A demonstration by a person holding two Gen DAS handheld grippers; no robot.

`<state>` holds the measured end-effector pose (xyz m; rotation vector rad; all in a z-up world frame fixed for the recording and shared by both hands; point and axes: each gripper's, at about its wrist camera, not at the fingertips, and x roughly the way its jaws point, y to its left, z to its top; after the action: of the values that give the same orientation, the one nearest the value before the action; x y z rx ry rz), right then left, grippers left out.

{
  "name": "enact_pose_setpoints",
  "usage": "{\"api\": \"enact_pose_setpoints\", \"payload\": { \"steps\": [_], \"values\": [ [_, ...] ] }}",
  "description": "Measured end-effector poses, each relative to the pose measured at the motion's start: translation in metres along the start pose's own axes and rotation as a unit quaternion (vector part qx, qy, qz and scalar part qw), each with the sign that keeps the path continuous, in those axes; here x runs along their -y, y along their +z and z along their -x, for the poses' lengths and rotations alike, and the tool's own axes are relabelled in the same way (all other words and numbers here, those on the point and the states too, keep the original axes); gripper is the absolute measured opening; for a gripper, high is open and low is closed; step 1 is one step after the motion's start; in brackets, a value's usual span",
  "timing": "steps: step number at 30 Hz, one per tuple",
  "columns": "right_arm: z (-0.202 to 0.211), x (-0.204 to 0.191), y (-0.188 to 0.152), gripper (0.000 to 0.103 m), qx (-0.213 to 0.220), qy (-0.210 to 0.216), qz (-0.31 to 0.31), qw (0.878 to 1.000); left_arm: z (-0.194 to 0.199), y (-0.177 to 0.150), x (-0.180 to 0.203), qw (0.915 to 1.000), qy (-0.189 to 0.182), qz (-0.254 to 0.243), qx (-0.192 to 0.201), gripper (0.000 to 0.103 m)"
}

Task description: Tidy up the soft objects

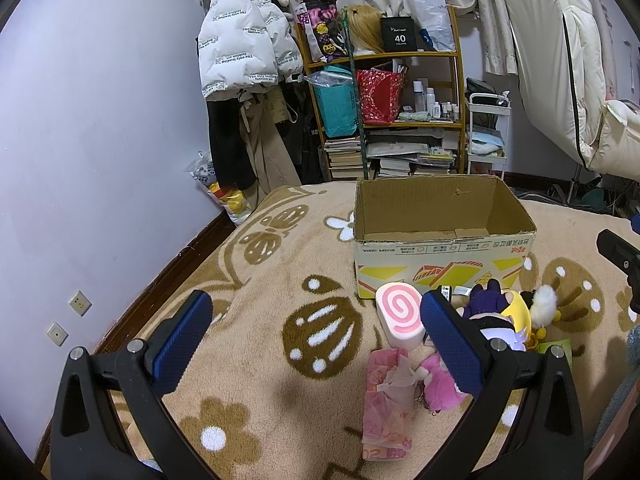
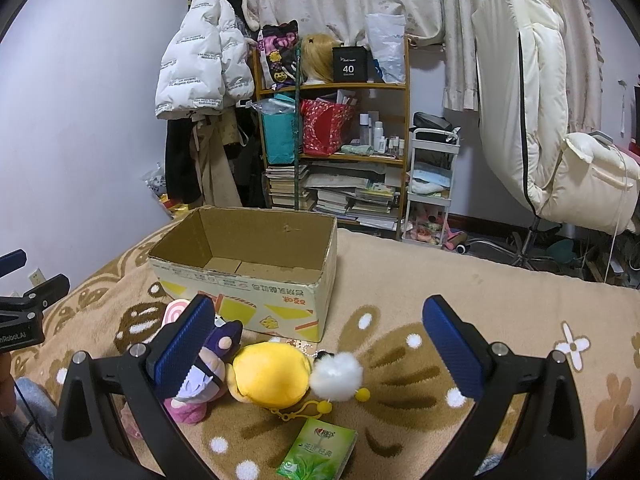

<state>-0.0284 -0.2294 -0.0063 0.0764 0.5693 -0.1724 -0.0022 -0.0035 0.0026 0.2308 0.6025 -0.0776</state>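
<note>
Both claws gaping wide, gripping nothing: left claw [image 1: 316,334] hovering over the blanket [image 1: 256,280], right claw [image 2: 316,340] hanging above the toys. Nothing packed yet, judging by the bare cardboard box [image 2: 248,276]. Lying in front of it and waiting: yellow plush [image 2: 272,376], purple doll [image 2: 208,372], pink swirl cushion [image 1: 400,314], pink tissue pack [image 1: 386,400], green tissue pack [image 2: 320,450].

The black box [image 2: 349,65] on the top board of the wooden shelf [image 2: 394,88] is showing "40" in white. Left of that shelf, the white puffer jacket [image 1: 236,44] is carrying repeated, inverted print reading "The only leading fashion art". The cardboard box [image 2: 260,300] in front of the shelf is bearing red characters, upside down and not legible. The green tissue pack [image 2: 320,452] is displaying Chinese characters, also unclear.
</note>
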Motion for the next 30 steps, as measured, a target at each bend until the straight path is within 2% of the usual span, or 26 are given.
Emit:
{"api": "enact_pose_setpoints", "payload": {
  "steps": [30],
  "values": [
    [0.0011,0.0018,0.0023,0.103,-0.001,0.0,-0.001,1.0,0.0005,-0.0019,-0.0026,1.0,0.001,-0.002,-0.001,0.102]
  ]
}}
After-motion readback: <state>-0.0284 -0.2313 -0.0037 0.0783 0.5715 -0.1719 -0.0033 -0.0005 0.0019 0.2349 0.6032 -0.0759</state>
